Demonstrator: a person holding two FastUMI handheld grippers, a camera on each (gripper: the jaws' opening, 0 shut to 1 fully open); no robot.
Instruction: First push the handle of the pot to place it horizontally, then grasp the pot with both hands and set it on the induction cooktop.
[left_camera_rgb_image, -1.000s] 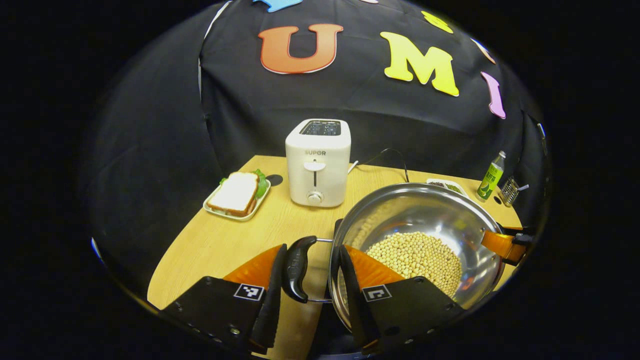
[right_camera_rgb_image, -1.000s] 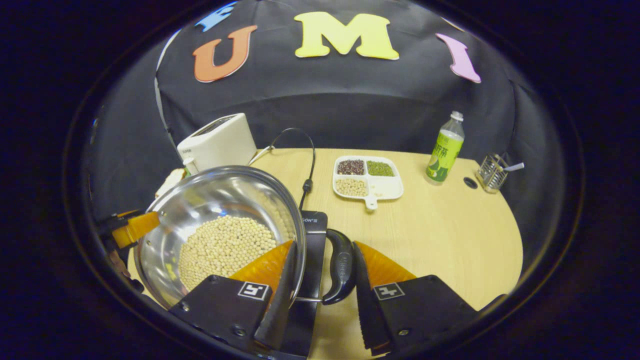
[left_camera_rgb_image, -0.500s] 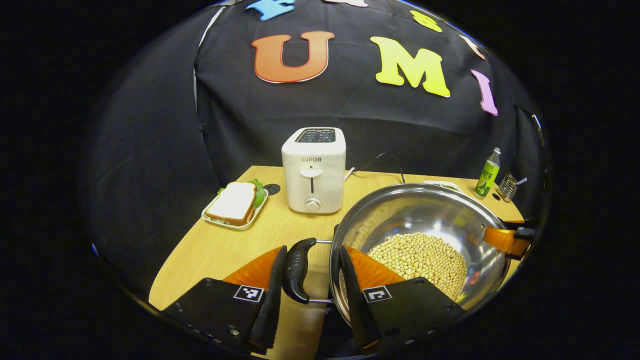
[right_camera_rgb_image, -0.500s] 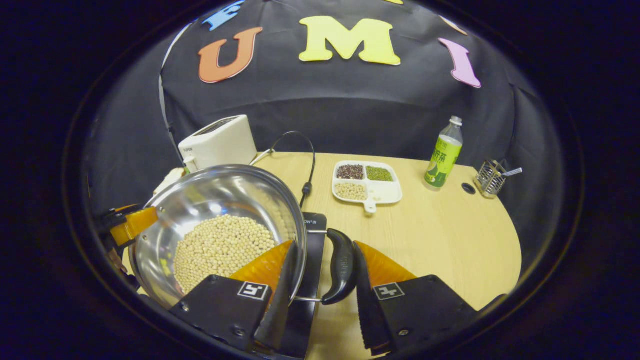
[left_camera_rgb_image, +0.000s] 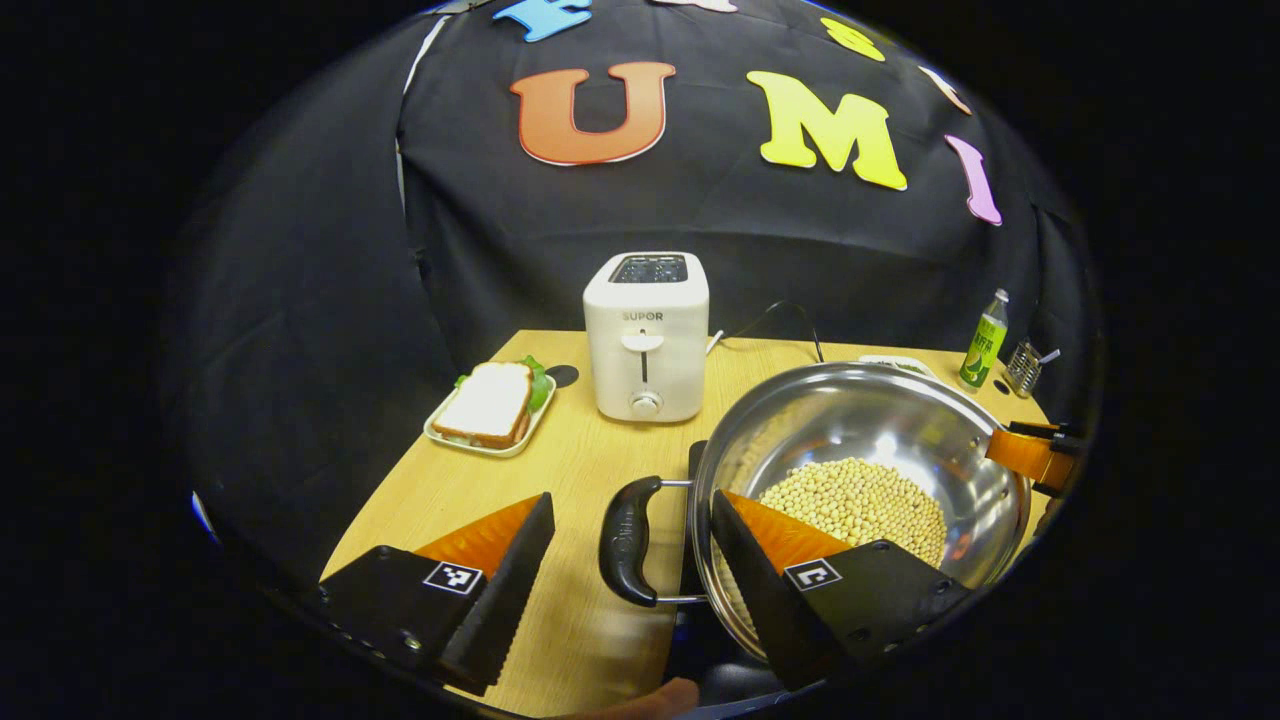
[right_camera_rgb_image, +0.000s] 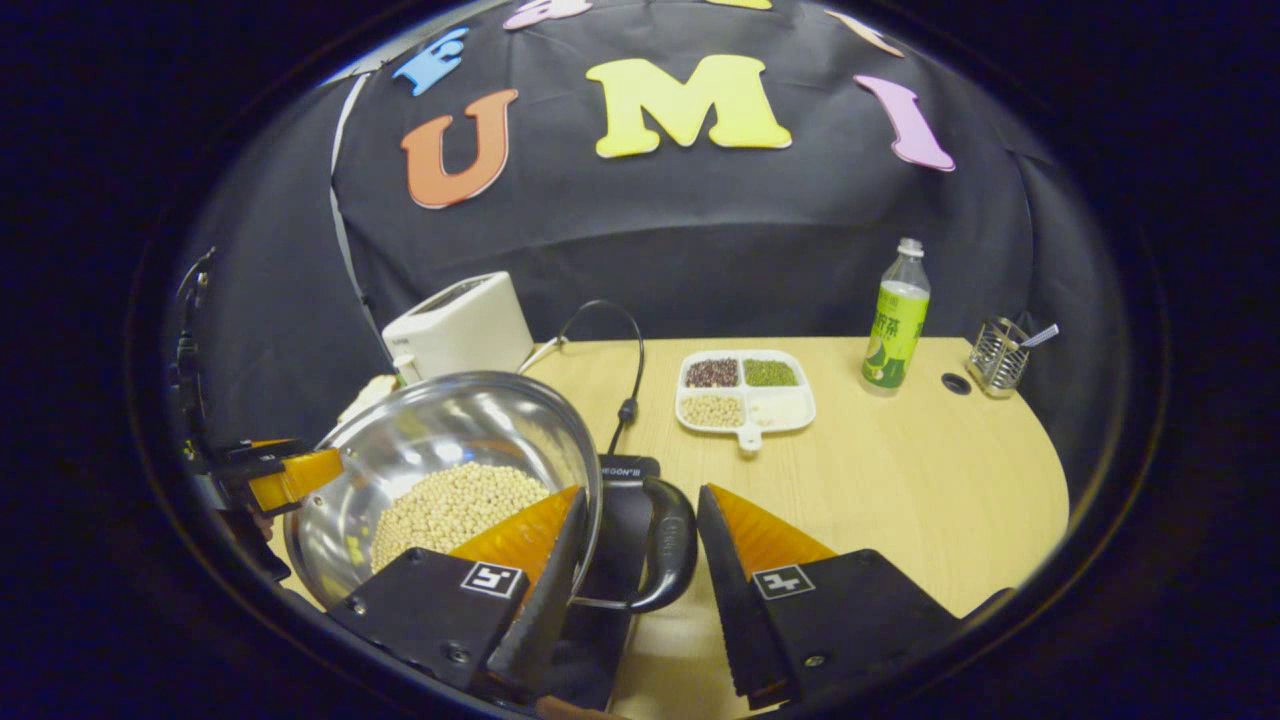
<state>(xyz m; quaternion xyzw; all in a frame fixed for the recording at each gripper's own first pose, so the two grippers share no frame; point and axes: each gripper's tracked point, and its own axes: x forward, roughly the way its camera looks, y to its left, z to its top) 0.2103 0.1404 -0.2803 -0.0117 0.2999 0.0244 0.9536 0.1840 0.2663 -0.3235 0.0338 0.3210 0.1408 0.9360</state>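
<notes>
A steel pot (left_camera_rgb_image: 850, 420) holding soybeans (left_camera_rgb_image: 850, 500) sits on the black induction cooktop (right_camera_rgb_image: 620, 510) on the wooden table. My left gripper (left_camera_rgb_image: 632, 497) is open; the pot's black side handle (left_camera_rgb_image: 622, 540) stands between its fingers, untouched. My right gripper (right_camera_rgb_image: 641, 491) is open as well, one finger inside the pot (right_camera_rgb_image: 450, 430) rim and the opposite handle (right_camera_rgb_image: 672, 545) loose in the gap. Each view catches the other gripper across the pot, the right gripper (left_camera_rgb_image: 1030, 455) in the left gripper view and the left gripper (right_camera_rgb_image: 285, 475) in the right gripper view.
A white toaster (left_camera_rgb_image: 647, 335) and a plate with a sandwich (left_camera_rgb_image: 490, 405) stand behind the pot on the left. A divided tray of beans (right_camera_rgb_image: 745, 390), a green bottle (right_camera_rgb_image: 895, 320), a wire holder (right_camera_rgb_image: 1000, 355) and a black cable (right_camera_rgb_image: 625, 350) lie to the right.
Both grippers were shut on the pot's side handles; both have opened and let go. The left fingers spread wide. The pot came down and rests on the cooktop.
</notes>
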